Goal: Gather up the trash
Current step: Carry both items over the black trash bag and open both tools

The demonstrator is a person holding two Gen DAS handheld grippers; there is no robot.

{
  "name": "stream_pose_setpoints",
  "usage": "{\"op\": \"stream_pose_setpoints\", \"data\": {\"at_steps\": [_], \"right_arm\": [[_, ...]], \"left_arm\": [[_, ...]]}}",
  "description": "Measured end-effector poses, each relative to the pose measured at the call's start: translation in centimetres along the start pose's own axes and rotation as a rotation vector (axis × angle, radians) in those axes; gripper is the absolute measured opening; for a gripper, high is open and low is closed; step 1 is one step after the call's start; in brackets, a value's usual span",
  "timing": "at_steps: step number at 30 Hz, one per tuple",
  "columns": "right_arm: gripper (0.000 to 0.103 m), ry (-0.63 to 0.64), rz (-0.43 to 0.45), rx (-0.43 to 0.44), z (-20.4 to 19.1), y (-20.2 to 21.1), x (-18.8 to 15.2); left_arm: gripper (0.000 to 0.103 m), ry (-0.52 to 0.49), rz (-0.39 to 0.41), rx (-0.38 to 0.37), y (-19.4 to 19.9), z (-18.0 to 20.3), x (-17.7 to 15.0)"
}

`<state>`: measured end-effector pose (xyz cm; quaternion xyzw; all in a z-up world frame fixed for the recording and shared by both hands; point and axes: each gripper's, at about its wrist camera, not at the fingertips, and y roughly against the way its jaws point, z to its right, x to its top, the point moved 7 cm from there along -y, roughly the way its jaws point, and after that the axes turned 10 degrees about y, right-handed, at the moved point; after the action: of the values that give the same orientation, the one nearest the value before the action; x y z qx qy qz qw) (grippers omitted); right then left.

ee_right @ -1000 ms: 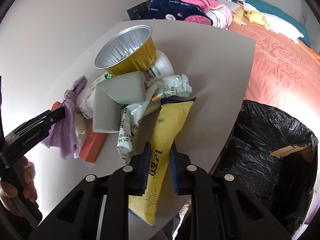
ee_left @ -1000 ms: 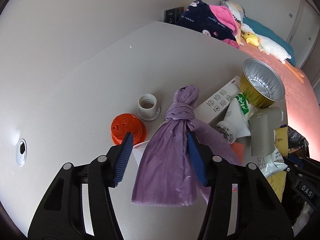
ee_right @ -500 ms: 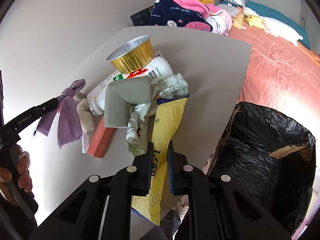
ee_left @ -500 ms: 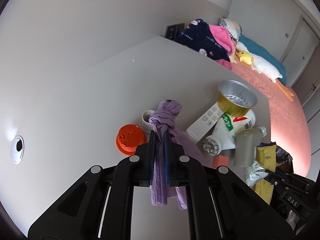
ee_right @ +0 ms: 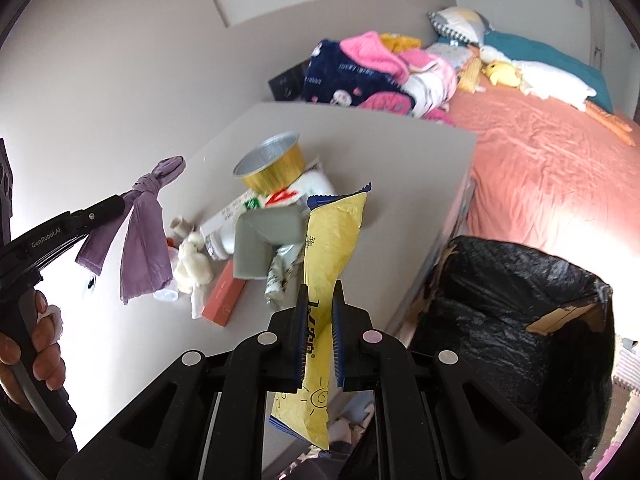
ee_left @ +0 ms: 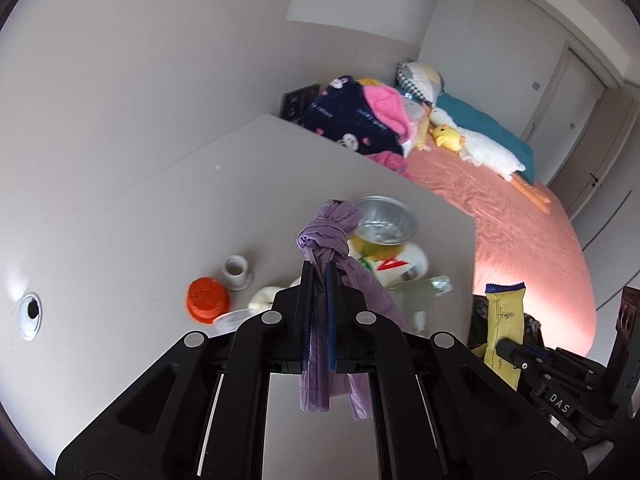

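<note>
Left gripper (ee_left: 319,276) clamps the knotted purple bag (ee_left: 326,236); right gripper (ee_right: 319,300) clamps the yellow wrapper (ee_right: 330,240), both above the bench (ee_right: 384,152).

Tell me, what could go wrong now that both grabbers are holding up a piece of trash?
The left gripper pinches only thin folds of the knotted purple bag, so it might slip free. The yellow wrapper in the right gripper hangs long and floppy, and could catch the rim of the black trash bag instead of dropping in.
</note>
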<state>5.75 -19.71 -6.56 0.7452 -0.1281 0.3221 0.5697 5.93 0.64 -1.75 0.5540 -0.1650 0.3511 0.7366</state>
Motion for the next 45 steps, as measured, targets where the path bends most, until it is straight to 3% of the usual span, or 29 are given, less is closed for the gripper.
{"op": "stream_pose_setpoints", "data": {"at_steps": [17, 32, 33, 35, 36, 37, 45], "right_arm": [[0.012, -0.142, 0.104, -0.116, 8.5, 6.7, -1.3], [0.012, -0.274, 0.142, -0.199, 14.3, 11.1, -4.5], [0.015, -0.289, 0.154, -0.195, 14.7, 11.5, -4.6], [0.052, -0.327, 0.192, -0.215, 15.6, 12.8, -5.0], [0.061, -0.34, 0.22, -0.243, 16.0, 13.6, -5.1], [0.067, -0.348, 0.242, -0.267, 16.3, 14.3, -5.1], [0.067, -0.381, 0.279, -0.306, 18.1, 16.1, -5.8]], "left_arm": [[0.005, -0.169, -0.036, -0.179, -0.8, 12.6, -1.6], [0.005, -0.341, -0.178, -0.357, -2.5, 21.8, -6.6], [0.008, -0.36, -0.211, -0.378, -2.8, 22.3, -7.2], [0.059, -0.385, -0.253, -0.365, -3.5, 23.1, -8.3], [0.095, -0.387, -0.253, -0.352, -3.9, 23.3, -8.7], [0.095, -0.383, -0.233, -0.365, -4.0, 23.5, -9.0], [0.095, -0.416, -0.262, -0.41, -4.3, 25.4, -10.3]]}}
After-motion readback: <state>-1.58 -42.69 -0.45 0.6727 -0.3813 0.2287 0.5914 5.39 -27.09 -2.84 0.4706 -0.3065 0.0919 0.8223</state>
